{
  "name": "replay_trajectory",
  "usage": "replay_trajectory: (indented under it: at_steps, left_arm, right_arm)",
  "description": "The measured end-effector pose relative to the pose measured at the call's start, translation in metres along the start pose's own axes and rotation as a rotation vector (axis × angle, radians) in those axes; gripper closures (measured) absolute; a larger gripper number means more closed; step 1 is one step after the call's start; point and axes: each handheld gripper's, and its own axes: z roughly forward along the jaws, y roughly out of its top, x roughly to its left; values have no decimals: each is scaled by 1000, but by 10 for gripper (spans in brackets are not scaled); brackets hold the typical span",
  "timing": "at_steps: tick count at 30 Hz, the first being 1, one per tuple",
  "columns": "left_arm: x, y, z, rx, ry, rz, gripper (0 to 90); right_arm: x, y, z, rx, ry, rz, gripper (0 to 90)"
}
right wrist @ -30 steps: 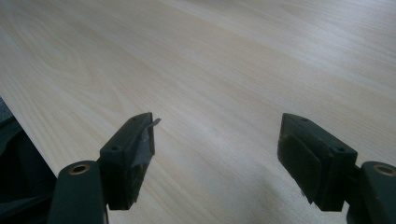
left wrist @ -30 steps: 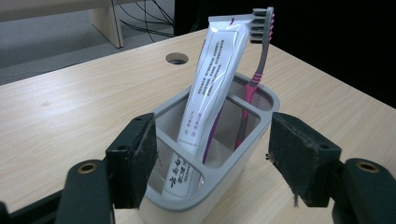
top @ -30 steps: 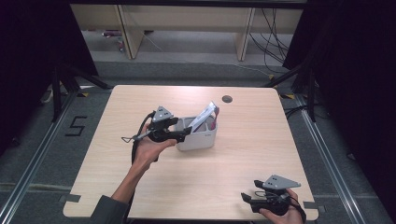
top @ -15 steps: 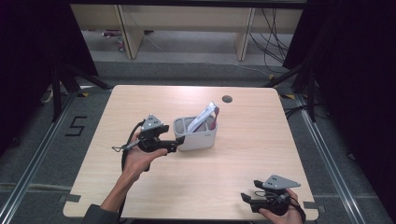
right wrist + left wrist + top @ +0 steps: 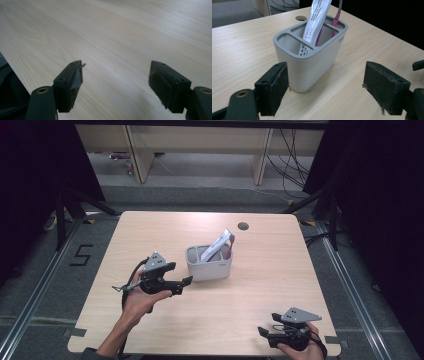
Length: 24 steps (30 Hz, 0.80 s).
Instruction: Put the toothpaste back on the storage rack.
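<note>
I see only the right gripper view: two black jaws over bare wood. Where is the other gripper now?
Observer: The left gripper is beside the grey holder, at its left side in the high view, its jaws just opened and holding nothing.
Operator: What is inside the holder?
Observer: A white tube leans in the middle compartment, and a pink toothbrush stands in the far one.
Operator: Is my gripper near it?
Observer: No, the right gripper is at the table's near right corner, open.

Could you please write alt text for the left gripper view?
A white holder with a grey rim stands on a wooden table, holding a white tube and a pink toothbrush. The left tool frames it, jaws open.
</note>
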Motion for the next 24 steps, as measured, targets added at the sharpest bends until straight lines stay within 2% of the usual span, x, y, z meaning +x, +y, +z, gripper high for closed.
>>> replay_trajectory:
  at_steps: [1, 4, 9, 11, 13, 14, 15, 18, 24]
  left_arm:
    - [0, -1, -1, 0, 3, 4, 199]
    - [-1, -5, -2, 2, 1, 8, 192]
    - [-1, -14, -4, 11, -6, 8, 170]
    - [-2, -17, -5, 19, 4, 10, 165]
    - [-1, -22, -5, 23, -7, 14, 163]
    - [-1, -24, -6, 32, 2, 11, 162]
    - [0, -27, -6, 36, -2, 11, 160]
    - [1, -32, -7, 44, 2, 9, 160]
    - [-1, -39, -14, 44, -10, 15, 159]
  right_arm:
    - [-1, 0, 0, -2, -7, -17, 283]
    - [-1, 0, 0, -4, 2, -8, 282]
    - [-1, 0, 0, -9, -12, -17, 282]
    - [-1, 0, 0, -10, -14, -17, 282]
    - [-1, 0, 0, -11, -14, -18, 282]
    - [1, 0, -1, 4, -1, 12, 282]
    - [2, 0, -1, 8, 3, 20, 282]
    - [1, 0, 0, 0, 14, 16, 282]
    - [2, 0, -1, 4, 1, 24, 282]
